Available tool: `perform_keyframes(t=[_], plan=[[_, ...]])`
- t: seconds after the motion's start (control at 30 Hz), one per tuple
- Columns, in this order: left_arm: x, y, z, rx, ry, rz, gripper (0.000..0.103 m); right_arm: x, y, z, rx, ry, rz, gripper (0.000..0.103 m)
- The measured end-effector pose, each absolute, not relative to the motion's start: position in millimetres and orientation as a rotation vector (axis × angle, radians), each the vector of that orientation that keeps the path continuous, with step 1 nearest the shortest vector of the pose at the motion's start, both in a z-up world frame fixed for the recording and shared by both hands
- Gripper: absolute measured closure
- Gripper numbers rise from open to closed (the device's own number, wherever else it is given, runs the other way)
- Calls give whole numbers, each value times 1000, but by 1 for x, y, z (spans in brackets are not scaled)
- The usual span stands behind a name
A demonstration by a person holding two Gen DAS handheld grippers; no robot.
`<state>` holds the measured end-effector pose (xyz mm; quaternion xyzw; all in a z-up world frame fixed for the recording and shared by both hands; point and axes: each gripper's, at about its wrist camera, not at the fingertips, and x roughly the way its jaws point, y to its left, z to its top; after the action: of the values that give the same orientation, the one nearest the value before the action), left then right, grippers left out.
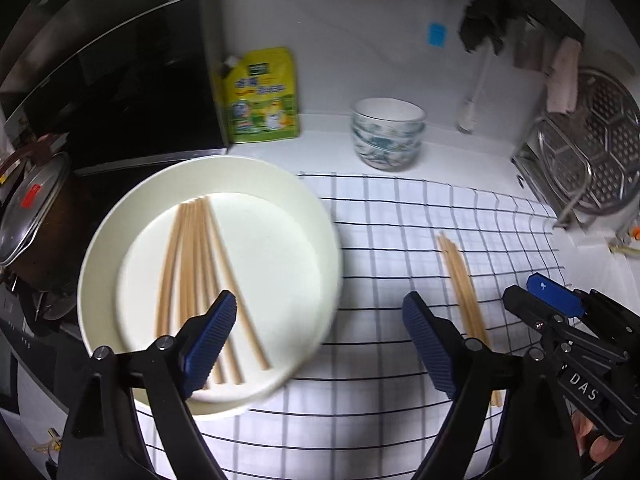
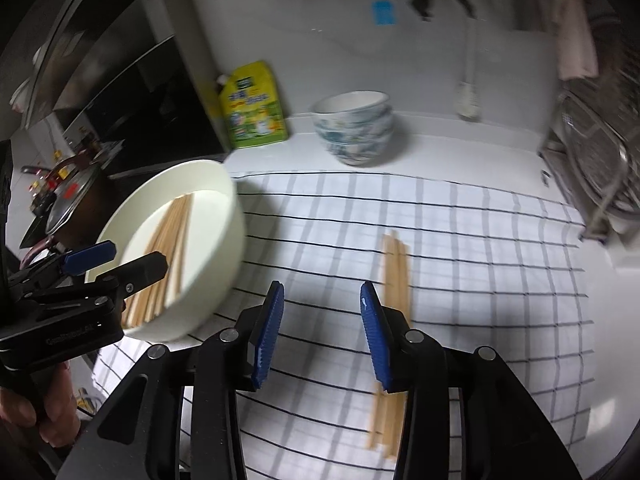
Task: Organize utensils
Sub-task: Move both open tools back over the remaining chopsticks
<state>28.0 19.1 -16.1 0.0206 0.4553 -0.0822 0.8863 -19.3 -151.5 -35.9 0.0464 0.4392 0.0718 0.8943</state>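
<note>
While both tools hover with nothing in them, the step in hand looks like moving chopsticks between the white plate (image 1: 320, 216) and the checked cloth (image 1: 380, 400) on the surface.

Left hand-held gripper (image 1: 320, 344): jaws spread wide, empty, above the plate's near edge. Right hand-held gripper (image 2: 322, 336): jaws apart, empty, above the cloth, just left of the loose chopsticks (image 2: 394, 272).

Plate chopsticks (image 1: 192, 272): fanned bundle, long axes running near-to-far, converging at the far end and splayed toward the camera. Which end is the tip, cannot tell (blur). The loose chopsticks lie roughly parallel on the cloth, same near-to-far axis.

Judgement: approach with jaws set across the sticks' long axis, close near mid-length to prevent tipping, take one pair at a time, and lay it parallel to the others.
</note>
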Motion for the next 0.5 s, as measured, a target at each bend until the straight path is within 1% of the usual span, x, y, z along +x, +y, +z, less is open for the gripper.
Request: perform_keyframes(t=[0.27,0.5], plan=[[16,-25,-28,76,962,-242,15,-39,-205,-51,116,938,55,57],[10,-52,-41,89,971,-282,14,-48,-229,-83,106,995,23,53]])
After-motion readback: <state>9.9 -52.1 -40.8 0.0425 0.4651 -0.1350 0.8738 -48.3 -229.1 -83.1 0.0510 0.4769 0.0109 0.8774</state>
